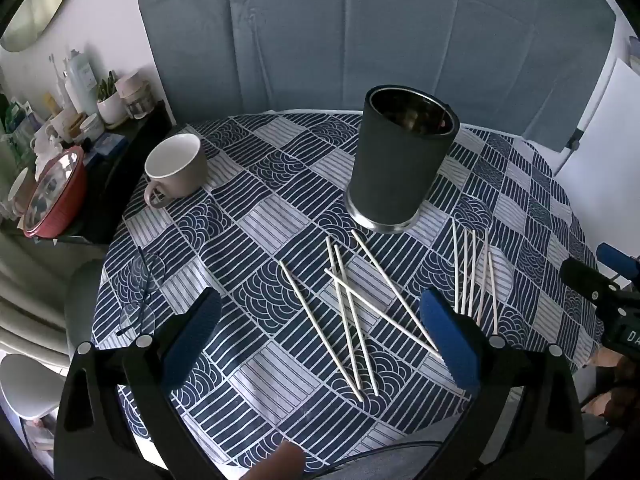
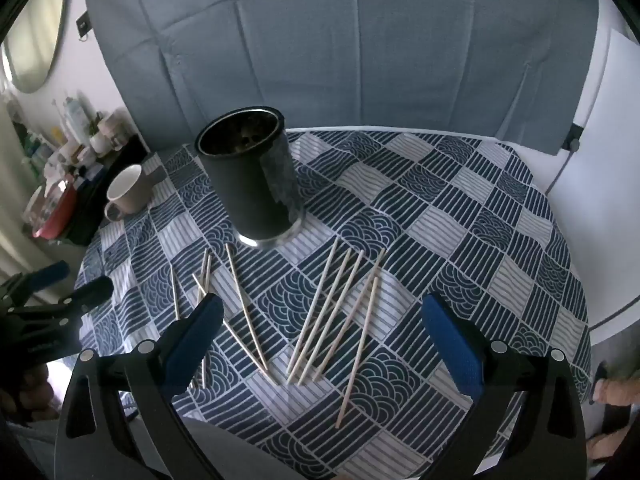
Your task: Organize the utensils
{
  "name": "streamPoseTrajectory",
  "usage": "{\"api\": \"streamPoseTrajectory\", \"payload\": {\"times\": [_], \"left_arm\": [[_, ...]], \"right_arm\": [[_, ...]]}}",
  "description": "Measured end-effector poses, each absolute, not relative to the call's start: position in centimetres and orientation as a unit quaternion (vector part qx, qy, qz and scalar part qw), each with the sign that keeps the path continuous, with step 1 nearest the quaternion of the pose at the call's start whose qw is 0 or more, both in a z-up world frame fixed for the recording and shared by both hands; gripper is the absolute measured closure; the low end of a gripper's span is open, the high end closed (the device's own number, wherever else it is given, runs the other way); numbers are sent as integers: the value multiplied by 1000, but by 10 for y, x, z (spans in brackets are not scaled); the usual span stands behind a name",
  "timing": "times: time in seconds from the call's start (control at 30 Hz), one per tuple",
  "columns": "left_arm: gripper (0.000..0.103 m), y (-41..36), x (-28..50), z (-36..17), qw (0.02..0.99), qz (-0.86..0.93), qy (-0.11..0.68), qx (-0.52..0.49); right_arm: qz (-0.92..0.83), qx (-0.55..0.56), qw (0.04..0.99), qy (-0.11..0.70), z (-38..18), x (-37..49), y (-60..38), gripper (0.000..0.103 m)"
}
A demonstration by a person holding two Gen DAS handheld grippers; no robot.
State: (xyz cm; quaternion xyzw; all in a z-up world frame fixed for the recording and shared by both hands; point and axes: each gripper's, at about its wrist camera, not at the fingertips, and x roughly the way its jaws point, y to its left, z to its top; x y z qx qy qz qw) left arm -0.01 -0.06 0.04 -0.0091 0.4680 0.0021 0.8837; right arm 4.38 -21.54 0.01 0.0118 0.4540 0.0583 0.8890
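Several pale wooden chopsticks lie loose on the blue-and-white patterned tablecloth (image 1: 256, 216). One crossed bunch (image 1: 352, 316) lies between my left gripper's fingers, and a straighter bunch (image 2: 336, 312) lies under my right gripper. A tall dark cylindrical holder (image 1: 400, 164) stands upright behind them, also seen in the right wrist view (image 2: 252, 184). My left gripper (image 1: 320, 336) hovers open above the cloth with nothing gripped. My right gripper (image 2: 324, 340) is open too and holds nothing. Each gripper shows at the edge of the other's view.
A beige mug (image 1: 176, 168) stands at the table's left. A pair of glasses (image 1: 140, 292) lies near the left edge. A dark side shelf (image 1: 120, 176) holds a red bowl (image 1: 56, 196) and bottles. A grey-blue cushioned backrest (image 1: 360, 32) rises behind the round table.
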Motion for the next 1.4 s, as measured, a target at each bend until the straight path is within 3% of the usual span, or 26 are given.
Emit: {"api": "streamPoseTrajectory", "payload": {"times": [1.4], "left_arm": [[6,6,0,-5,879,3,476,-18]], "right_arm": [[60,9,888,455,1,43,-214,8]]}}
